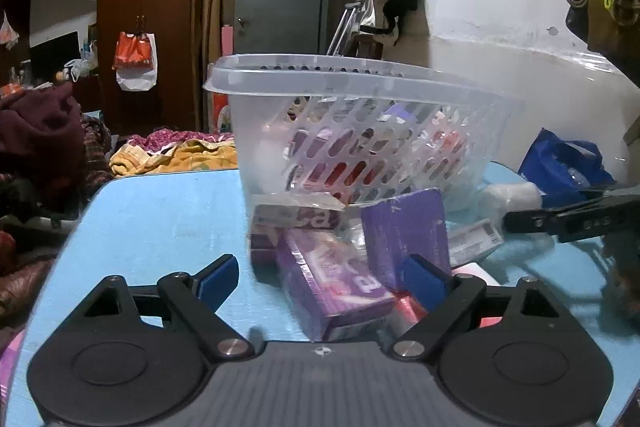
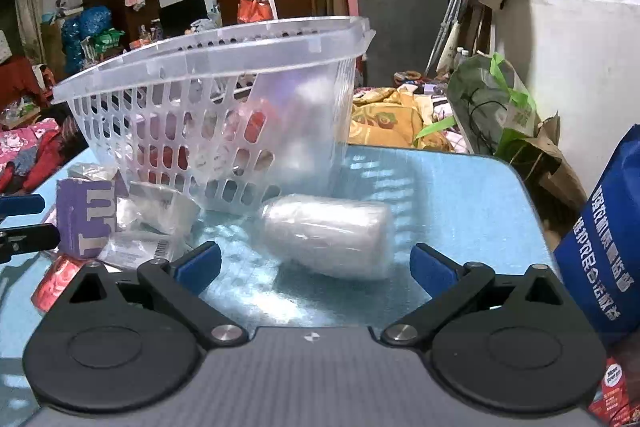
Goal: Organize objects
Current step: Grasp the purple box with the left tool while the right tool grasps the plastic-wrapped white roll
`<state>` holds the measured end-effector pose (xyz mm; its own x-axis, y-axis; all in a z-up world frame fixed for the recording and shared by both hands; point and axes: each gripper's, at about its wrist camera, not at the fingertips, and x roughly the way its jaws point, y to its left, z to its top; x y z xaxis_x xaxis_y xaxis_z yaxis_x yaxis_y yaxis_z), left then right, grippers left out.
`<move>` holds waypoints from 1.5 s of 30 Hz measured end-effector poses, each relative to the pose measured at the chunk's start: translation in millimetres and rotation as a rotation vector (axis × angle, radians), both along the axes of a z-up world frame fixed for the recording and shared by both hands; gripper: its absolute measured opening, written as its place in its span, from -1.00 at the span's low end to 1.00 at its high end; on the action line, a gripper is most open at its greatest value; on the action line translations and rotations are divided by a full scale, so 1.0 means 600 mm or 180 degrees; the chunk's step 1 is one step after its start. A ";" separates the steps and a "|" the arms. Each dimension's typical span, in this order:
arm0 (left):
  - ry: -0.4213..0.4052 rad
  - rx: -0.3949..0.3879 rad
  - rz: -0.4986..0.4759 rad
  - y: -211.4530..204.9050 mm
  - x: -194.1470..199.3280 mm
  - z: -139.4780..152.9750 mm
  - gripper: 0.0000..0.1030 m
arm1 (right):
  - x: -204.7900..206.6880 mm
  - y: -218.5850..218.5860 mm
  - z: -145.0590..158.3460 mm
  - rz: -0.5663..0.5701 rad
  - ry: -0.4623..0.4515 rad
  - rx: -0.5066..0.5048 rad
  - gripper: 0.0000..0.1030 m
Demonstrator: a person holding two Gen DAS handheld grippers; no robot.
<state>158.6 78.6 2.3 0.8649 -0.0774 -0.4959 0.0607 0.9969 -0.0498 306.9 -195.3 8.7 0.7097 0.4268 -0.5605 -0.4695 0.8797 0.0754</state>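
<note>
A clear plastic basket (image 1: 360, 83) with several items inside stands on the blue table (image 1: 160, 211); it also shows in the right wrist view (image 2: 208, 67). My left gripper (image 1: 324, 277) is open, its blue pads on either side of a purple wrapped box (image 1: 332, 283). More purple boxes (image 1: 404, 231) lie by the basket. My right gripper (image 2: 316, 263) is open, just short of a white wrapped roll (image 2: 328, 235) lying in front of the basket. The right gripper's fingers (image 1: 560, 219) show at the right of the left wrist view.
A blue bag (image 2: 608, 235) stands at the table's right edge. Small clear packets (image 2: 156, 215), a purple box (image 2: 86, 215) and a red packet (image 2: 56, 279) lie left of the roll. Clothes and bedding (image 1: 172, 155) lie beyond the table.
</note>
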 end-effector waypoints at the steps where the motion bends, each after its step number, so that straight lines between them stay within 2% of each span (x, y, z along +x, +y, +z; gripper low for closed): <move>1: 0.0003 0.0046 -0.0024 -0.007 -0.001 -0.002 0.81 | 0.000 0.002 -0.001 -0.0004 0.0010 -0.0015 0.93; 5: -0.0017 0.0198 0.0002 -0.018 -0.009 -0.005 0.80 | -0.005 0.003 -0.011 -0.0034 0.0020 -0.0116 0.64; 11: 0.0010 0.0072 0.0146 0.003 -0.018 -0.006 0.79 | 0.002 -0.001 -0.010 -0.0077 0.0006 -0.0091 0.33; 17: -0.0007 0.0086 0.0240 0.006 -0.021 -0.005 0.79 | 0.012 -0.012 -0.008 -0.0111 -0.0009 -0.0001 0.35; 19: -0.0003 0.0101 0.0205 0.006 -0.020 -0.006 0.79 | 0.010 -0.009 -0.004 -0.0165 -0.0111 -0.0027 0.65; 21: 0.0018 0.0079 0.0183 0.006 -0.018 -0.006 0.79 | 0.012 -0.002 0.001 -0.0233 -0.0170 -0.0049 0.81; 26: 0.0072 0.0028 0.0147 0.007 -0.012 -0.008 0.79 | 0.034 0.017 0.010 -0.0272 -0.0055 -0.0025 0.81; 29: 0.0085 0.0063 0.0156 0.002 -0.011 -0.010 0.80 | 0.035 0.028 0.007 -0.0232 -0.0032 -0.0084 0.73; 33: 0.0068 0.0138 0.0187 -0.004 -0.015 -0.010 0.80 | 0.029 0.032 -0.001 -0.0100 0.0053 -0.0146 0.15; 38: 0.0061 0.0118 0.0283 -0.002 -0.015 -0.008 0.80 | 0.000 0.026 -0.005 0.0020 -0.0061 -0.0251 0.12; 45: 0.0135 0.0408 0.0302 -0.036 0.001 -0.009 0.83 | -0.041 0.014 -0.007 0.0132 -0.0129 -0.0198 0.14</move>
<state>159.1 57.0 -3.1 0.8433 0.0700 -0.5328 -0.0336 0.9964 0.0778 282.0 -187.2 4.2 0.7148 0.4216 -0.5580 -0.5071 0.8619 0.0015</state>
